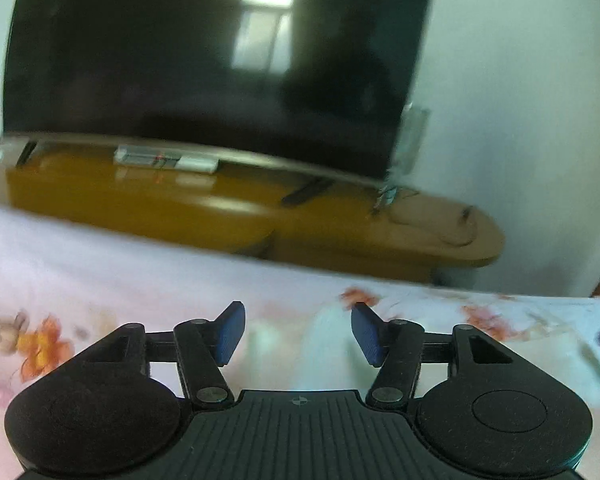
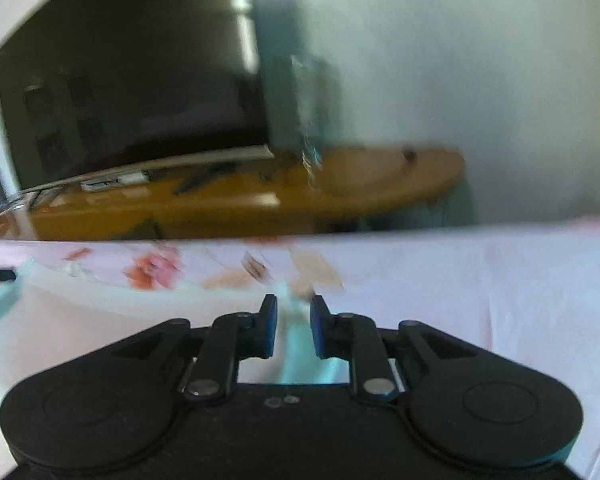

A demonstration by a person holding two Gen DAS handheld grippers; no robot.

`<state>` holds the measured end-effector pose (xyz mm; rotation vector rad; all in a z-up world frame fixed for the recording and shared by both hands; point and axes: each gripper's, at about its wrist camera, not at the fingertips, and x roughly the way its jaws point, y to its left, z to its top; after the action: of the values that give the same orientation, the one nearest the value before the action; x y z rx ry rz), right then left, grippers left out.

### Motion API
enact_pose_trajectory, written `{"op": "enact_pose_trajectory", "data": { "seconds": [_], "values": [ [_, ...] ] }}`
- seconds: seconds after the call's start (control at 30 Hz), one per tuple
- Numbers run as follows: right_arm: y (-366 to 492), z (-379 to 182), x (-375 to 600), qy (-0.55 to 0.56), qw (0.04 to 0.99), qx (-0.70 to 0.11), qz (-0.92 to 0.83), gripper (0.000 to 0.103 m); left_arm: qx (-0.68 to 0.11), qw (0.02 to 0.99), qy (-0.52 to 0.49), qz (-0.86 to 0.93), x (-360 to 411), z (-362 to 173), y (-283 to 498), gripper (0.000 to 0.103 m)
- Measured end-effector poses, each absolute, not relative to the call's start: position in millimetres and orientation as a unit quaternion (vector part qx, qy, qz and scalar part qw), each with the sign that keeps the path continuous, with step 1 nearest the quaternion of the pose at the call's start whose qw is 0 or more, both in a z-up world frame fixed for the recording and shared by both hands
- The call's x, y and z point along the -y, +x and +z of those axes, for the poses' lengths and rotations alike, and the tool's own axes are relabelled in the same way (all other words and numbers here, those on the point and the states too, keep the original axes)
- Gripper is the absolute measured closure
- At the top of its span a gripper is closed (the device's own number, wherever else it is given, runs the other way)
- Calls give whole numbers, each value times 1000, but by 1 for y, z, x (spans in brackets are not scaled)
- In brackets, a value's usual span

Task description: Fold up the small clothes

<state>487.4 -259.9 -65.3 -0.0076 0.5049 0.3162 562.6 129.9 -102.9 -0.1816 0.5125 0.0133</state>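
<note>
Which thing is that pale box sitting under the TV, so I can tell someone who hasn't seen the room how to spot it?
Start at the big dark television standing against the wall. Below it runs a glossy orange-brown wooden stand. The box is the flat whitish device lying on the stand under the screen's lower edge; it is the only pale, boxy item there, with a tiny red light.

A small pale garment (image 2: pixel 300 344), whitish with a mint-teal trim, is seen spread on the floral pink sheet (image 2: pixel 500 280). Its shape can't be made out, too blurry. A teal-edged bit is seen at far left.
</note>
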Motion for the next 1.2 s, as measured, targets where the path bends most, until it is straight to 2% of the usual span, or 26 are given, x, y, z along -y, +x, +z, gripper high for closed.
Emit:
{"op": "enact_pose_trajectory", "data": {
  "seconds": [0.13, 0.17, 0.2, 0.23, 0.33, 0.47, 0.5, 0.53, 0.6, 0.67, 0.77, 0.83, 0.97, 1.1, 1.2],
  "values": [
    [492, -65, 195, -33, 929, -290, 229, 80, -284, 956, -34, -57, -62, -101, 580, 45],
    [493, -69, 177, -31, 921, -301, 246, 77, -290, 954, -27, -69, -49, -104, 582, 45],
    [495, -72, 163, -33, 917, -307, 252, 67, -301, 951, -20, -71, -40, -108, 585, 45],
    [494, -76, 150, -40, 918, -306, 249, 65, -318, 946, -13, -68, -36, -115, 589, 45],
    [497, -91, 143, -85, 923, -302, 224, 64, -330, 943, 16, -36, -53, -130, 586, 45],
    [502, -90, 203, -71, 941, -301, 134, 69, -320, 947, 16, 0, -102, -133, 573, 45],
    [504, -91, 226, -60, 947, -301, 99, 69, -321, 947, 17, 4, -109, -134, 571, 39],
    [505, -92, 241, -55, 948, -305, 77, 64, -324, 946, 24, 15, -111, -134, 570, 32],
    [502, -93, 256, -40, 947, -309, 79, 60, -325, 945, 22, 36, -110, -128, 569, 29],
    [487, -80, 255, -35, 954, -286, 80, 63, -296, 955, 21, 28, -97, -115, 557, 29],
    [458, -67, 227, -41, 945, -276, 169, 66, -279, 960, 23, -29, -58, -105, 544, 29],
    [446, -70, 192, -80, 932, -280, 218, 70, -283, 956, 42, -60, -30, -105, 540, 29],
    [435, -83, 149, -108, 912, -310, 247, 67, -328, 940, 66, -73, -7, -126, 540, 29],
    [433, -90, 153, -126, 911, -308, 242, 64, -329, 941, 52, -54, -28, -126, 530, 14],
    [437, -88, 188, -124, 922, -313, 191, 64, -328, 944, 26, -32, -71, -125, 514, 9]
  ]
}}
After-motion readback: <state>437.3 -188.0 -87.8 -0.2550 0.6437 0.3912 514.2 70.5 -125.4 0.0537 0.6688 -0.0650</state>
